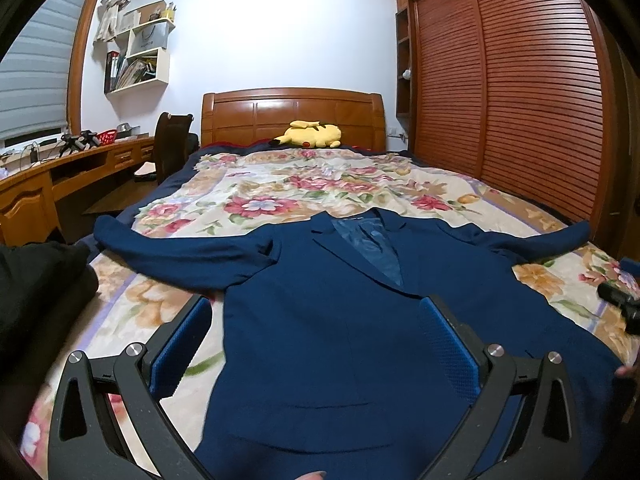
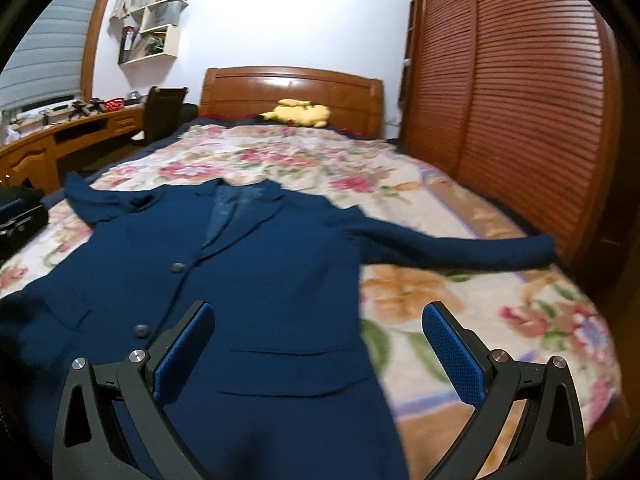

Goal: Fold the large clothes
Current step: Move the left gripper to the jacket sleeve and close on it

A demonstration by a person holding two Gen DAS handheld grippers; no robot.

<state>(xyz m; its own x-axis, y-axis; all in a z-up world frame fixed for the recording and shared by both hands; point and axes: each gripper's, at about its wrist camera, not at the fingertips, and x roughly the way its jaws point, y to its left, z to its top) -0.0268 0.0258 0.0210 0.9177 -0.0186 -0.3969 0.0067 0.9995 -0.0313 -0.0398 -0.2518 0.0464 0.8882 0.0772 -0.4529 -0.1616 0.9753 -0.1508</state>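
Note:
A navy blue blazer (image 1: 320, 300) lies face up and flat on the floral bedspread (image 1: 280, 188), collar towards the headboard, both sleeves spread out sideways. My left gripper (image 1: 316, 328) hovers open above the blazer's lower left half, nothing between its blue pads. In the right wrist view the same blazer (image 2: 248, 272) shows two buttons and a flap pocket. My right gripper (image 2: 320, 336) is open over the blazer's lower right edge, one fingertip over cloth, the other over the bedspread (image 2: 480, 320). The right gripper's black tip (image 1: 624, 304) shows at the right edge of the left wrist view.
A yellow plush toy (image 1: 310, 135) rests by the wooden headboard (image 1: 292, 112). A louvred wardrobe (image 1: 520, 100) runs along the bed's right side. A desk (image 1: 60, 172) and dark chair (image 1: 172, 140) stand left. A dark sleeve (image 1: 36, 292) shows at left.

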